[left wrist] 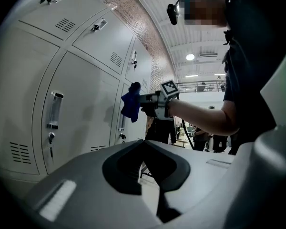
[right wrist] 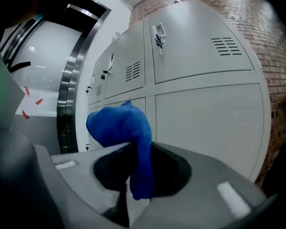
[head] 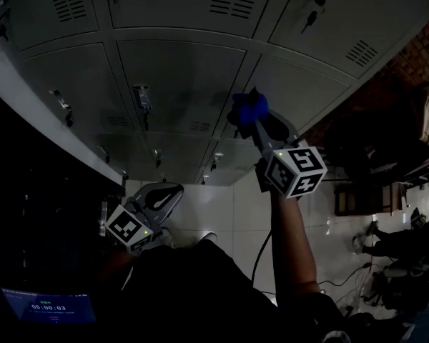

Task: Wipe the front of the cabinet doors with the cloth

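A red brick wall (right wrist: 264, 18) rose at the far right, under a ribbed white ceiling (left wrist: 200, 42) where round lamps (left wrist: 190, 57) were lit. The floor (head: 222, 216) was pale tile. A railed gallery (left wrist: 200, 86) crossed the far end of the hall. At the left stood a curved steel door frame (right wrist: 68, 85). Dark wooden furniture (head: 357, 195) sat on the tiles at the right.

Dim view, looking steeply down. The right tongs (head: 252, 116) grip a bunched blue cloth (head: 247, 106), raised close to grey metal cabinet doors (head: 186, 77). The left tongs (head: 161, 195) hang lower, over pale floor tiles (head: 225, 206).
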